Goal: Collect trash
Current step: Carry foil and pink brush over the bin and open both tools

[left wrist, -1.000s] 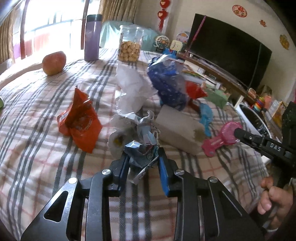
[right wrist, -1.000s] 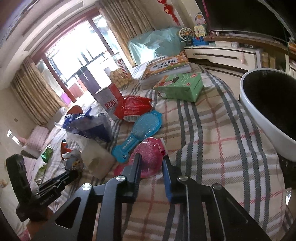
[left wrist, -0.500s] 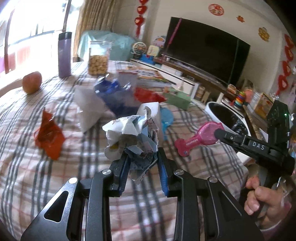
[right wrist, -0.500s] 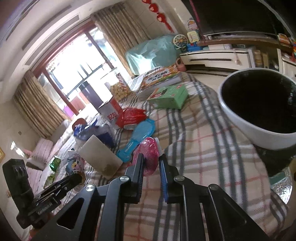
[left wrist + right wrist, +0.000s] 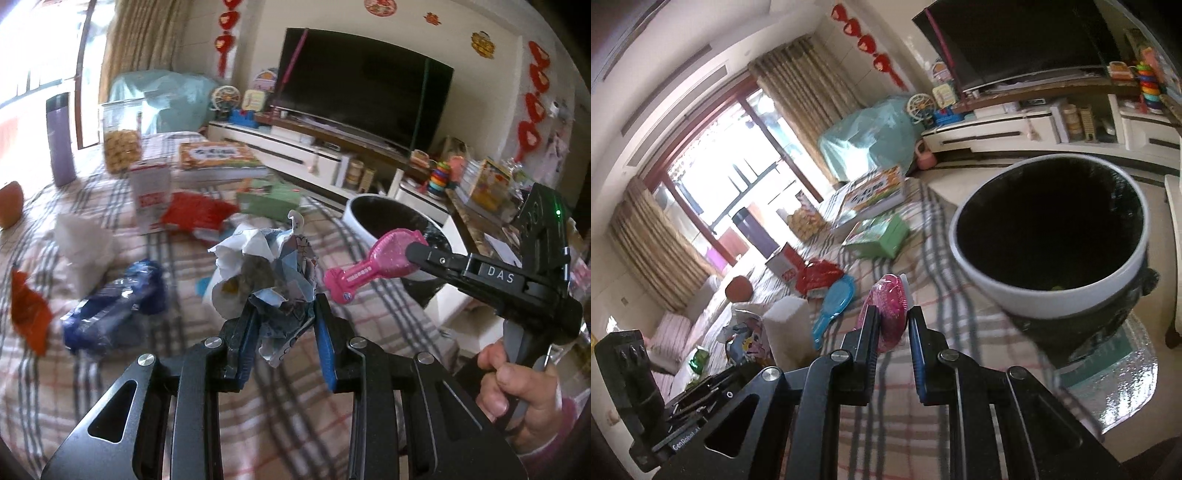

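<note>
The left tool [image 5: 284, 317] is clamped on a crumpled paper wad [image 5: 266, 269], held above the plaid-covered desk [image 5: 147, 369]. The right tool [image 5: 892, 328] is closed tight on a pink plastic comb [image 5: 886, 306], near the white-rimmed trash bin [image 5: 1052, 299] beside the desk.

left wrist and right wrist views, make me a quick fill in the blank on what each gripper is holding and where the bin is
1. The left gripper is shut on a wad of crumpled ____.
2. The right gripper grips a glittery ____ toy comb.
3. The white-rimmed bin has a ____ liner.

Missing words: paper; pink; black
</note>
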The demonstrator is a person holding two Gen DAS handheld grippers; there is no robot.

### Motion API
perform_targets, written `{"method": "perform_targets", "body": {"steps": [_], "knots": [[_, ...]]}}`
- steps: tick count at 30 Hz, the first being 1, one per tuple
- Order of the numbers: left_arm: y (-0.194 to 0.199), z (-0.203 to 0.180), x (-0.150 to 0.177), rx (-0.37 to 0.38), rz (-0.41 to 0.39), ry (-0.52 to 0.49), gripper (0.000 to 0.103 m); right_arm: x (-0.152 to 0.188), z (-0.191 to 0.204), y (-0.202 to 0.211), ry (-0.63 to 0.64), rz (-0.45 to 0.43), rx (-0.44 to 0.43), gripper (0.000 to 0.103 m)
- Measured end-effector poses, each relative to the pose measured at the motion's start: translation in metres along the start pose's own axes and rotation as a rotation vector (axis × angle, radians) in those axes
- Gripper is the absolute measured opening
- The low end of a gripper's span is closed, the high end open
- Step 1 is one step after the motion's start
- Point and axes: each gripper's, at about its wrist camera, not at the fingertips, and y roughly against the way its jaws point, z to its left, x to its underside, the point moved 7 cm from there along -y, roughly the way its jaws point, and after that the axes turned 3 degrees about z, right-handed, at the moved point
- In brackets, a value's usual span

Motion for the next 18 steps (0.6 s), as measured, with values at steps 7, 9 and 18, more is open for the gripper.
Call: {"method": "perform_targets", "body": {"steps": [7, 9, 18], "knots": [[-0.018, -0.028, -0.005, 0.039, 0.018, -0.044, 0.027, -0.012, -0.021, 0.015, -0.027, -0.038, 0.027, 0.016], [-0.023, -0.036, -0.007, 0.047, 0.023, -0.061, 0.027, -0.016, -0.029, 0.018, -0.04, -0.047, 0.034, 0.016], [-0.046, -0.07, -0.019, 0.085, 0.044, -0.113, 0.027, -0.031, -0.054, 0.031, -0.091, -0.091, 0.055, 0.016]]}}
